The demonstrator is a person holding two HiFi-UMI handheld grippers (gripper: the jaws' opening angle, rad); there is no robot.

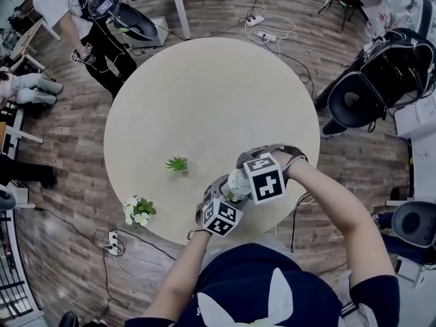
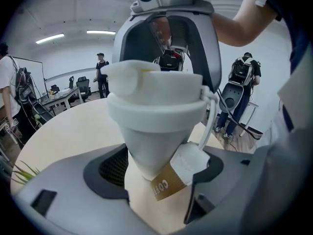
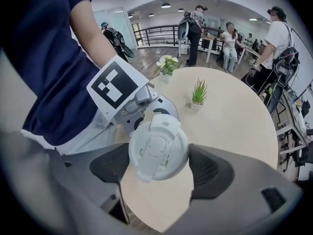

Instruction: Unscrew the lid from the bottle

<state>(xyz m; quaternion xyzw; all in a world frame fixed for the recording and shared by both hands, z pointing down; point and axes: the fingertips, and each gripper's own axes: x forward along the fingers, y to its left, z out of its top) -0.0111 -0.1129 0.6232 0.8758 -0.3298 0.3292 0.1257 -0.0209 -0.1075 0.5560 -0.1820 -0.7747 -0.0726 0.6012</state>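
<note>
A white bottle [image 1: 238, 182] with a brown label [image 2: 166, 182] is held up over the near edge of the round table [image 1: 211, 94]. My left gripper [image 2: 161, 173] is shut on the bottle's tapered body, with both pads against it. My right gripper [image 3: 159, 166] comes down from above and is shut on the white flip-top lid [image 3: 158, 153], one pad on each side of its rim. The lid [image 2: 155, 89] sits on the bottle's neck. In the head view the left gripper [image 1: 222, 197] is below and the right gripper [image 1: 248, 169] is above the bottle.
A small green plant in a white pot [image 1: 178, 163] stands on the table just left of the grippers. A pot of white flowers [image 1: 138, 211] sits at the table's near-left edge. People, office chairs and floor cables surround the table.
</note>
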